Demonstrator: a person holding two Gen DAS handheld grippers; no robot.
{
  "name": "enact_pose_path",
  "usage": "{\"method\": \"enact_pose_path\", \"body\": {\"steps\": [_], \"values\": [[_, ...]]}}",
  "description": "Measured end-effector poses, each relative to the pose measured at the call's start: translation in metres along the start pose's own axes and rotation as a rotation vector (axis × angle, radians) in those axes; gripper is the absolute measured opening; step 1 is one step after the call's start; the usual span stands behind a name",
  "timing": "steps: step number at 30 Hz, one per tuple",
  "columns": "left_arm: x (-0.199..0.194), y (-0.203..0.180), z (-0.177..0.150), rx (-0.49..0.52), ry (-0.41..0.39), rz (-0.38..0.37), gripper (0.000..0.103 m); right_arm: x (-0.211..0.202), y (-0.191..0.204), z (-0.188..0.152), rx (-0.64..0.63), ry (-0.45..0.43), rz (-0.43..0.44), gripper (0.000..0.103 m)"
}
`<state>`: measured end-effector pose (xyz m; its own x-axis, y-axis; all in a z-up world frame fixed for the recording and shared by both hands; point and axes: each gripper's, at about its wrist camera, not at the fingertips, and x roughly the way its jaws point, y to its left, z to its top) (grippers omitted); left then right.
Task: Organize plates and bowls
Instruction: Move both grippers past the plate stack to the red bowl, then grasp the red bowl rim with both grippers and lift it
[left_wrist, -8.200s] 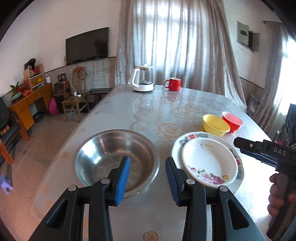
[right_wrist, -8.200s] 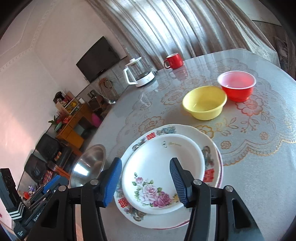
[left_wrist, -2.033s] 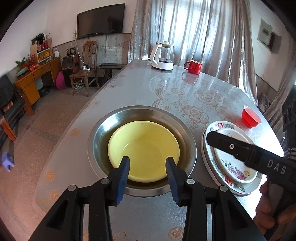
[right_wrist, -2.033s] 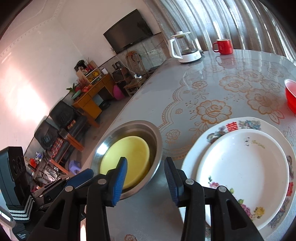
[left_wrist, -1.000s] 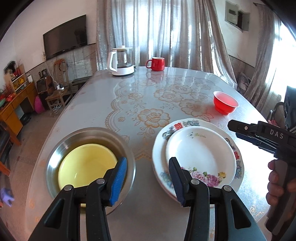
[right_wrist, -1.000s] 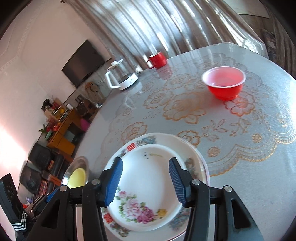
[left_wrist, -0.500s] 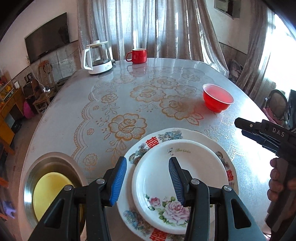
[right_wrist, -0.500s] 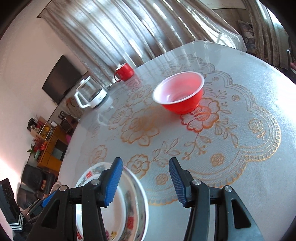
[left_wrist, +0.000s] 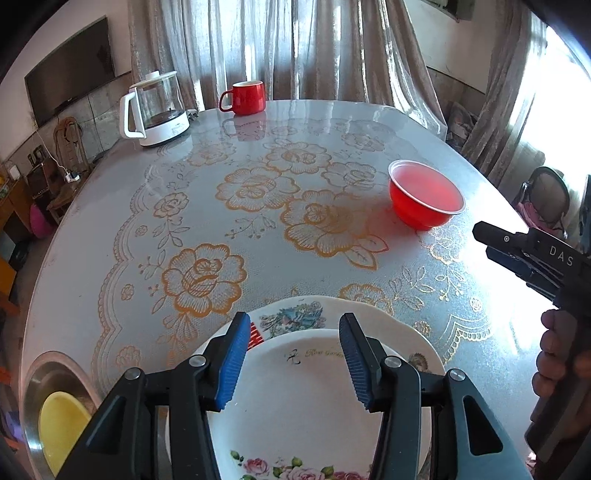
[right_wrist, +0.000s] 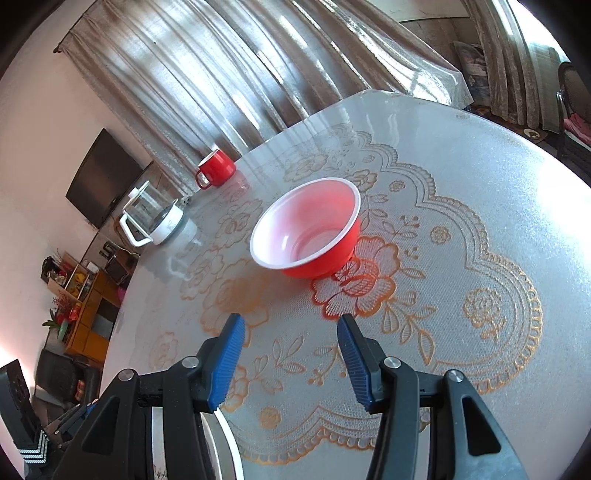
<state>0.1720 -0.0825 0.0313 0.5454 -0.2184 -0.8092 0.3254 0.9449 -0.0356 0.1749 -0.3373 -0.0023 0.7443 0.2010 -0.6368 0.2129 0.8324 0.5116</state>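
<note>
A red plastic bowl (right_wrist: 306, 232) with a white inside stands upright on the lace-patterned table, just ahead of my right gripper (right_wrist: 290, 325), which is open with nothing between its fingers. The same red bowl (left_wrist: 424, 195) shows at the far right in the left wrist view. My left gripper (left_wrist: 293, 325) hovers over a small floral plate (left_wrist: 295, 406) stacked on a larger plate (left_wrist: 295, 314); its jaws are opening and hold nothing. At the lower left a yellow bowl (left_wrist: 59, 424) sits inside a steel bowl (left_wrist: 44, 369).
A glass kettle (left_wrist: 155, 110) and a red mug (left_wrist: 245, 96) stand at the table's far edge by the curtains. A hand (left_wrist: 557, 362) holds the right gripper's handle at the right. A chair (left_wrist: 550, 199) stands beyond the table's right edge.
Both grippers have swept to the right across the table. The left went from the steel bowl to above the plates. The right went from above the plates to close before the red bowl.
</note>
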Motion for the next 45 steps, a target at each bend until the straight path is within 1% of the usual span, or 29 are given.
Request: {"method": "enact_pose_path", "body": {"steps": [7,14,17,23,26,30,34,36,37,38,39,41,42,45], "values": [[0.023,-0.007,0.019,-0.044,0.046,-0.04,0.051,0.008,-0.017,0.017,0.028,-0.008,-0.019,0.053],[0.038,-0.021,0.043,-0.079,0.051,-0.108,0.051,0.016,-0.032,0.029,0.066,-0.021,-0.024,0.053],[0.047,-0.027,0.054,-0.116,0.058,-0.155,0.051,0.021,-0.034,0.036,0.064,-0.033,-0.03,0.053],[0.068,-0.035,0.076,-0.174,0.088,-0.207,0.051,0.03,-0.04,0.051,0.074,-0.044,-0.037,0.053],[0.08,-0.04,0.086,-0.189,0.101,-0.236,0.049,0.035,-0.042,0.058,0.082,-0.048,-0.027,0.045],[0.09,-0.049,0.098,-0.209,0.086,-0.268,0.048,0.043,-0.04,0.066,0.078,-0.048,-0.027,0.037],[0.104,-0.057,0.109,-0.239,0.093,-0.31,0.046,0.053,-0.043,0.071,0.086,-0.036,-0.032,0.03],[0.111,-0.061,0.115,-0.253,0.096,-0.321,0.04,0.056,-0.043,0.07,0.084,-0.03,-0.039,0.023],[0.114,-0.064,0.117,-0.252,0.096,-0.326,0.039,0.059,-0.043,0.07,0.085,-0.024,-0.042,0.021],[0.118,-0.068,0.118,-0.241,0.101,-0.323,0.035,0.061,-0.044,0.07,0.085,-0.02,-0.042,0.019],[0.122,-0.071,0.118,-0.229,0.11,-0.319,0.027,0.063,-0.044,0.069,0.084,-0.015,-0.041,0.017],[0.126,-0.075,0.116,-0.217,0.125,-0.333,0.019,0.066,-0.044,0.066,0.082,-0.002,-0.038,0.016],[0.125,-0.077,0.114,-0.207,0.124,-0.338,0.017,0.067,-0.043,0.065,0.08,-0.002,-0.032,0.015],[0.118,-0.077,0.107,-0.185,0.105,-0.321,0.017,0.066,-0.041,0.063,0.069,0.002,-0.031,0.015]]}}
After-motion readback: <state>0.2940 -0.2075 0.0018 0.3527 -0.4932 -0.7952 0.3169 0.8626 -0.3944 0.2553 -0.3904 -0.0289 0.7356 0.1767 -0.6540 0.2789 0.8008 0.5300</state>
